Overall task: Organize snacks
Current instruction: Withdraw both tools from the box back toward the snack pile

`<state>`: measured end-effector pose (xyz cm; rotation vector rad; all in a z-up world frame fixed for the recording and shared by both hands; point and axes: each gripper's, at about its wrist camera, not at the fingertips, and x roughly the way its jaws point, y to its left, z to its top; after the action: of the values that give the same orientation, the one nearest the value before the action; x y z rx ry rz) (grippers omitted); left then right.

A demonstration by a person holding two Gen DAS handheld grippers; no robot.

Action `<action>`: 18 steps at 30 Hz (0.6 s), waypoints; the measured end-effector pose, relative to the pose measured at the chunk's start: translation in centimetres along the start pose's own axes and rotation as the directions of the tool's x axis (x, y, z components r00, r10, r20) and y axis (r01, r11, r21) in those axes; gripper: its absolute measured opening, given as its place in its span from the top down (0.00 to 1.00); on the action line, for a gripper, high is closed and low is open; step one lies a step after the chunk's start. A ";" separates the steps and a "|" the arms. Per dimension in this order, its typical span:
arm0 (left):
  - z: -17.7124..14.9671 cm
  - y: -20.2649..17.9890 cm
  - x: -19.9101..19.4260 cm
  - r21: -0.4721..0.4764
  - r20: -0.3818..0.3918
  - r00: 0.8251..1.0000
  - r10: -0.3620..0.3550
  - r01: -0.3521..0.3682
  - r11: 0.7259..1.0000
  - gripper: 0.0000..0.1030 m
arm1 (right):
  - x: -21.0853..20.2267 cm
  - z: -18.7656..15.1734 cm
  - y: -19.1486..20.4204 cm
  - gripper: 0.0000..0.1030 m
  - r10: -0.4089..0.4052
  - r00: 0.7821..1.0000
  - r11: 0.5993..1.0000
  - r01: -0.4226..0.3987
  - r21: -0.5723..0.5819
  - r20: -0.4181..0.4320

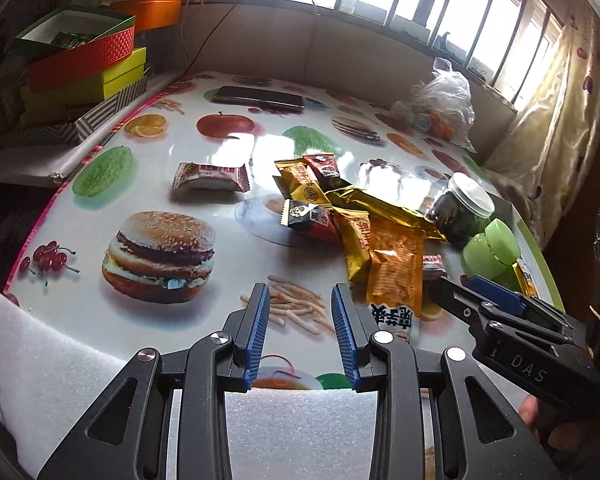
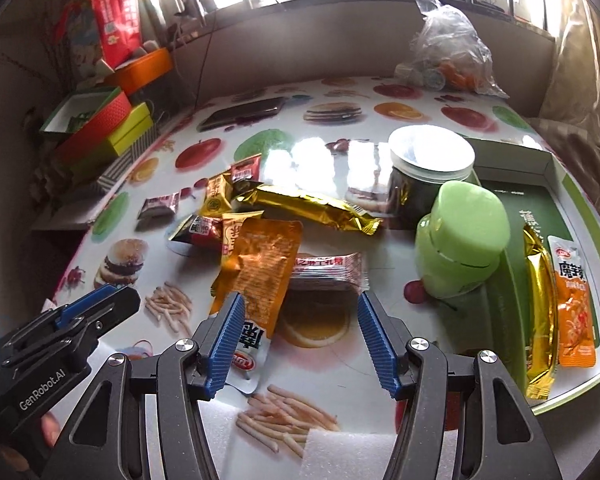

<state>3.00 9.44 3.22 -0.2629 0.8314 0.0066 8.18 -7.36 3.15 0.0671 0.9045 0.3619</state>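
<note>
Right wrist view: your right gripper [image 2: 300,340] hangs w/ jaws wide apart and nothing between them, just over the near end of the orange packet [image 2: 256,268], which lies on the tablecloth left of the green box tray [image 2: 556,184]. Left gripper [image 1: 300,332] is narrower but also parted, holding nothing, further left of the tray over the printed fries. Tray already holds a gold bar [image 2: 540,312] and an orange pouch [image 2: 576,308]; green jar [image 2: 460,248] and dark jar [image 2: 428,176] stand at the tray's left edge. Loose pile of small packets [image 1: 320,204] sits left of the tray, one white-red packet [image 1: 210,177] furthest from it.

Step, as I read it: approach for the next pick, prob. the orange packet. Next you need to lower the right jaws astride its near end, clamp, lift clear of the white-red bar [image 2: 328,272] it overlaps, then carry it right into the tray.
</note>
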 end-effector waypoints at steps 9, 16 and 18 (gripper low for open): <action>-0.3 1.0 0.6 -0.019 -0.018 1.000 0.002 -0.002 1.000 0.67 | 2.3 0.2 1.9 0.43 0.005 0.999 1.000 -0.006 -0.015 -0.034; -0.4 1.7 0.6 -0.037 -0.020 1.000 0.010 -0.011 0.999 0.67 | 4.2 0.2 2.8 0.42 -0.022 0.997 1.000 0.020 -0.020 -0.078; -0.3 1.8 0.6 -0.038 -0.020 1.000 0.014 -0.015 0.999 0.67 | 4.2 0.2 3.0 0.42 -0.030 0.997 0.999 0.028 -0.034 -0.073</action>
<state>2.97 11.08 2.16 -0.2935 0.8538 0.0333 9.85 -3.12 0.76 0.0102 0.9713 0.3542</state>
